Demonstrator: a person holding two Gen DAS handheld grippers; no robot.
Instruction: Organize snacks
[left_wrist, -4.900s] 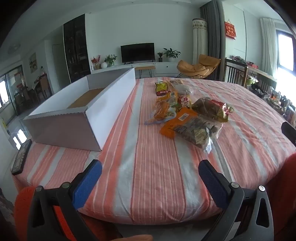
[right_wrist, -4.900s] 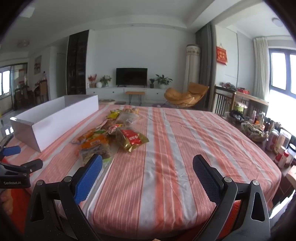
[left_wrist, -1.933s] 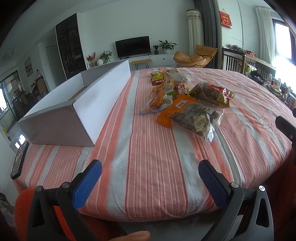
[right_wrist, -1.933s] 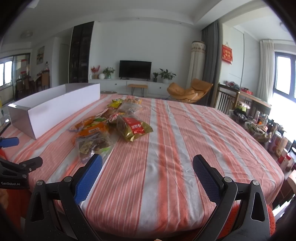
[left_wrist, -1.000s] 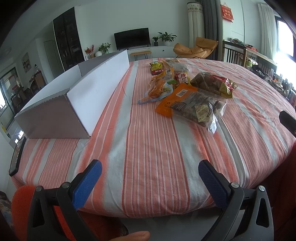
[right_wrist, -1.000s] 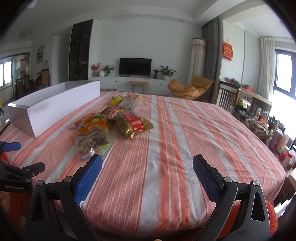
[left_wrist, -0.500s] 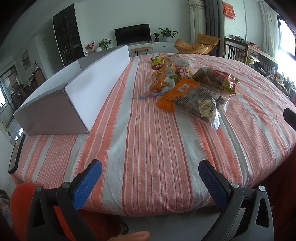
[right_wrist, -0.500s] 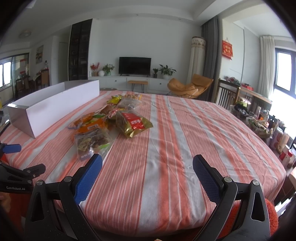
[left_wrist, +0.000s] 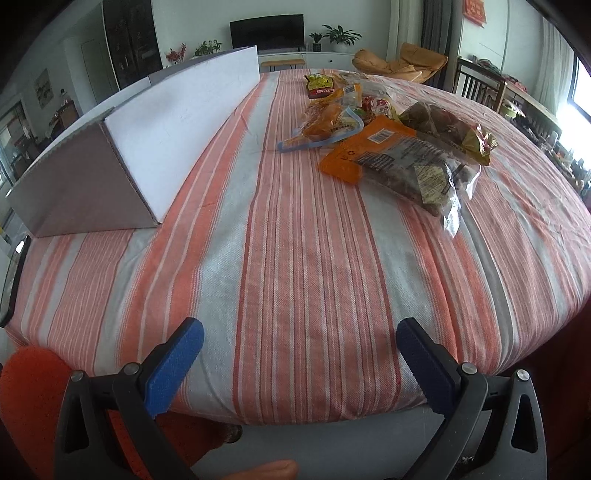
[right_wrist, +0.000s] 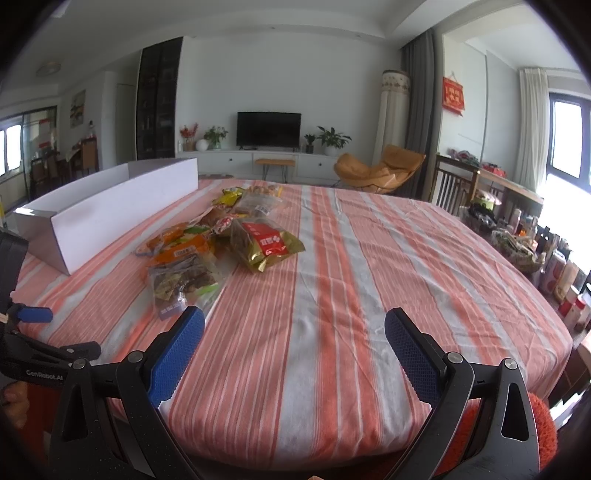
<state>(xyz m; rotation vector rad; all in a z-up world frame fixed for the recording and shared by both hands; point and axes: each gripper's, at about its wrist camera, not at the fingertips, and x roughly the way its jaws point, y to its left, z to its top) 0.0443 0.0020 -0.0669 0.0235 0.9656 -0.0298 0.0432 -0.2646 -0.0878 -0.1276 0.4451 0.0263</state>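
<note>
Several snack bags lie in a loose pile on the striped tablecloth (left_wrist: 295, 229). The nearest is an orange and clear bag of dark snacks (left_wrist: 402, 162), also in the right wrist view (right_wrist: 181, 273). Beside it lies a gold and red bag (right_wrist: 264, 245), which also shows in the left wrist view (left_wrist: 448, 131). A long white cardboard box (left_wrist: 162, 118) stands open at the left, also in the right wrist view (right_wrist: 110, 206). My left gripper (left_wrist: 299, 350) is open and empty over the table's near edge. My right gripper (right_wrist: 293, 339) is open and empty, with the nearest bag ahead to its left.
The round table (right_wrist: 369, 295) drops off just under both grippers. A dark flat device (left_wrist: 13, 280) lies at the table's left edge. The left gripper's body (right_wrist: 26, 332) shows at the left of the right wrist view. A wooden chair (right_wrist: 465, 184) and cluttered shelf stand to the right.
Both grippers have moved forward over the table toward the snacks, and the left view has tilted down. Both stay open and empty.
</note>
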